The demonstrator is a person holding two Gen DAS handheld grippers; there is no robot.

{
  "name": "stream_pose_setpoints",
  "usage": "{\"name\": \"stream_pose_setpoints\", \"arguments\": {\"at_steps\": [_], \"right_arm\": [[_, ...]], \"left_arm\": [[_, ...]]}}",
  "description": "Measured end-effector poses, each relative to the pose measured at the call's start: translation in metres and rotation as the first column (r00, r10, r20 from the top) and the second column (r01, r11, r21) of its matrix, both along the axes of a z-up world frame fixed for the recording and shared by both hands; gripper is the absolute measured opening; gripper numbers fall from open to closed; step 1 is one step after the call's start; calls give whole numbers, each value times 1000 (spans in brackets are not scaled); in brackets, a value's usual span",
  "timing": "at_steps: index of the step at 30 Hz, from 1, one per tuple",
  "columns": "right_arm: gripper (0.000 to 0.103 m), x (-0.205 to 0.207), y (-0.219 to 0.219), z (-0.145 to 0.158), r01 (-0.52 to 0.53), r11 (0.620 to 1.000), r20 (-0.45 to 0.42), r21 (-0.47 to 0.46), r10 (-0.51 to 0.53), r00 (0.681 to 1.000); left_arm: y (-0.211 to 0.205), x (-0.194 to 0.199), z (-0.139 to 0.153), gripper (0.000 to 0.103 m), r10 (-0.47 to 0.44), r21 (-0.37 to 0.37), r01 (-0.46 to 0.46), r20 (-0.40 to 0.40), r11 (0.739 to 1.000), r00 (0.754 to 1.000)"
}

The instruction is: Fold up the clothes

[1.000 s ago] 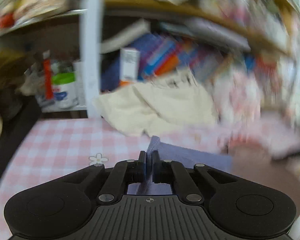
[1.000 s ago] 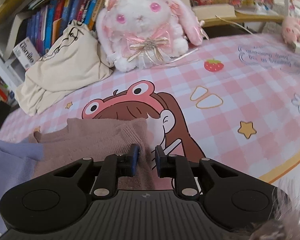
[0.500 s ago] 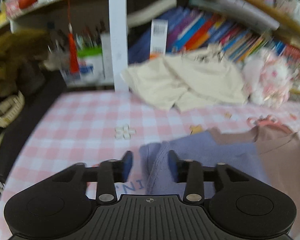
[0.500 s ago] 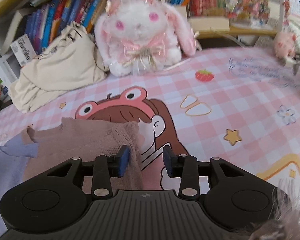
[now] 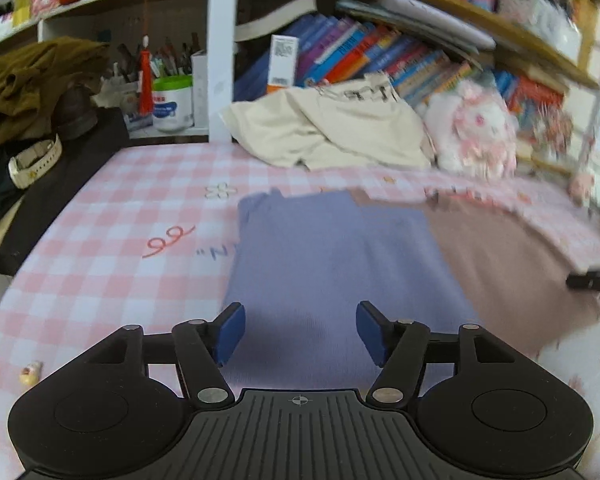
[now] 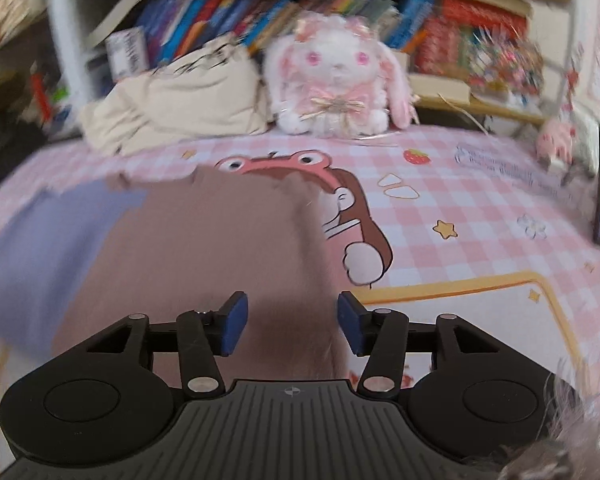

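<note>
The two-tone knit garment, lavender-blue on one half [image 5: 324, 256] and dusty mauve-brown on the other [image 6: 220, 240], is lying flat on the pink-and-white checked bed cover [image 5: 112, 248], its top edge pointing toward the bookshelf. The left gripper [image 5: 300, 332] is hovering over the lavender half with its jaws opening and nothing pinched between the blue pads; the cloth is only lying beneath them. The right gripper [image 6: 292, 328] is doing the same over the mauve half, jaws opening, pads clear of the fabric.

What could go wrong from here, as a judgement: the soft knit is lying loosely, so a pad catching it while the grippers are moving off could drag an edge and undo the flat lay. A later pinch could also take up the bed cover together with the garment, since the two are lying flush. Both views are blurring, so the edges are hard to place.

Readable writing is scarce: red "66" [image 5: 170, 242] and blue letters that look like "N" in quotes [image 5: 216, 254] on the cover. The script near the strawberry [image 6: 508, 170] is too blurred to read.
</note>
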State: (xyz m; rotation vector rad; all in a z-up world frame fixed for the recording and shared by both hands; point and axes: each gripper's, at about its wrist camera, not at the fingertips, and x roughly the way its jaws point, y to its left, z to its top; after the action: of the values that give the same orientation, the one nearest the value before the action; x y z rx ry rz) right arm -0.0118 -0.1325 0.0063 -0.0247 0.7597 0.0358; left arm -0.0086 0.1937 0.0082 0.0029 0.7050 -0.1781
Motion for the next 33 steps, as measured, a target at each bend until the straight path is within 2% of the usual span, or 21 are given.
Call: {"name": "stream_pose_setpoints", "arguments": {"at_steps": [3,8,12,16,22,25,28,33], "right_arm": [[51,-16,9,-1,-26,1000,-12,-17,26,1000],[53,-37,19,-9,-19,999,-59,33,21,998],[53,-47,27,-14,-4,997,-94,73,11,995],[53,-55,37,-14,-19,999,-102,51,24,995],[57,-61,46,-12,-45,998,-102,31,48,994],[57,-65,47,-12,-59,997,-116,41,64,991],[57,-67,49,-11,-72,997,-125,33,75,989],[59,-71,48,-13,-89,996,-136,31,92,986]], "left_arm": [[-2,-12,0,63,-21,34,21,-3,999,1000],[6,-24,-1,67,-2,12,3,-38,1000,999],[15,-31,-5,67,15,-58,-19,-82,998,996],[28,-33,-9,67,34,-169,-57,-136,984,990],[24,-37,-13,67,24,-126,-41,-135,991,991],[21,-38,-15,73,11,-131,-31,-152,991,988],[16,-35,-19,74,9,-110,-29,-177,993,984],[15,-31,-21,74,12,-154,-43,-199,987,980]]}}
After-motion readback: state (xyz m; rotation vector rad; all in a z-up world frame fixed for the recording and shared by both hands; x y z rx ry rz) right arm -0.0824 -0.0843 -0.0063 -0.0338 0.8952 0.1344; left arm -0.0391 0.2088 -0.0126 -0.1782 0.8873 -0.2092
